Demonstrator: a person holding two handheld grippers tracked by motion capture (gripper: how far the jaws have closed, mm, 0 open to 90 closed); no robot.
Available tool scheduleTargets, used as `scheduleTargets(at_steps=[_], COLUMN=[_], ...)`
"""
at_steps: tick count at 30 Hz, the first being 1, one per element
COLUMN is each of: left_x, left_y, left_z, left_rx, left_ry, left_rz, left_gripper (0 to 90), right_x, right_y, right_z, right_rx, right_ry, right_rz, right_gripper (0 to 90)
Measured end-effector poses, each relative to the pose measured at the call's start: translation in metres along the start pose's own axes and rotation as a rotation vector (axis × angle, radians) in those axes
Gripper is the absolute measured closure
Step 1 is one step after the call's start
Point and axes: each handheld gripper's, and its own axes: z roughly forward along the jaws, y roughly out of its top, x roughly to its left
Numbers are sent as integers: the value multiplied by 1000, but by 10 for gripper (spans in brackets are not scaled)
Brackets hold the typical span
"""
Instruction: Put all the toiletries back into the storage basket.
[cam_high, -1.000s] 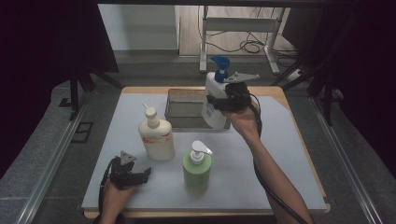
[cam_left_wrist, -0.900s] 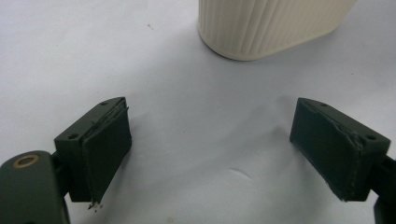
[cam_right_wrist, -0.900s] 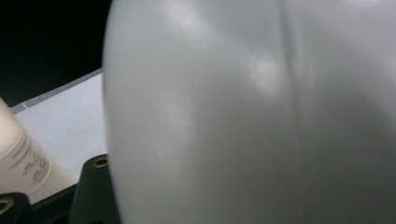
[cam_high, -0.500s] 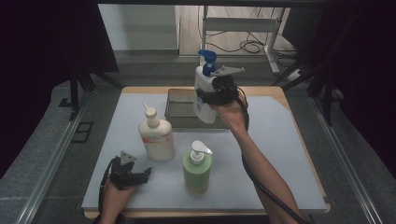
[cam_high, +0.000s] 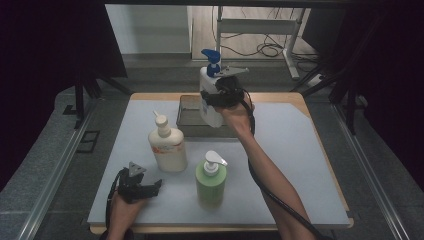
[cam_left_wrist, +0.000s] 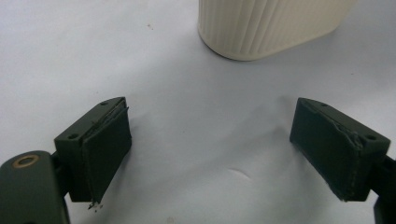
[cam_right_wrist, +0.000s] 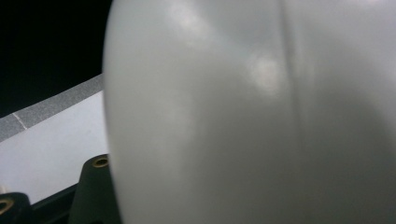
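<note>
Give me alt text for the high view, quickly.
The right hand-held gripper holds a white plastic pump bottle with a blue top above a dark metal tray. A cream pump bottle and a green pump bottle stand on the pale table; the left hand-held gripper rests open nearby.

Left claw (cam_left_wrist: 210, 154) seen with jaws spread wide at lower left and lower right of frame, nothing between them. Pale table (cam_left_wrist: 93, 56) seen beneath. Ribbed cream bottle (cam_left_wrist: 266, 25) base set at upper centre, apart from jaws.
</note>
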Motion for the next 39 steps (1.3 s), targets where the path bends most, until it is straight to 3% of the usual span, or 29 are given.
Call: scheduleTargets(at_steps=[14, 27, 39], left_x=[0, 0, 0], left_y=[0, 0, 0], left_z=[0, 0, 0], left_rx=[0, 0, 0], left_ry=[-1, -1, -1], left_rz=[0, 0, -3], left_gripper=[121, 121, 121], right_x=[9, 8, 15], right_y=[10, 6, -6], right_z=[29, 55, 69], right_rx=[8, 37, 63], right_ry=[-2, -5, 7], right_rz=[-2, -13, 7], right_gripper=[376, 376, 376])
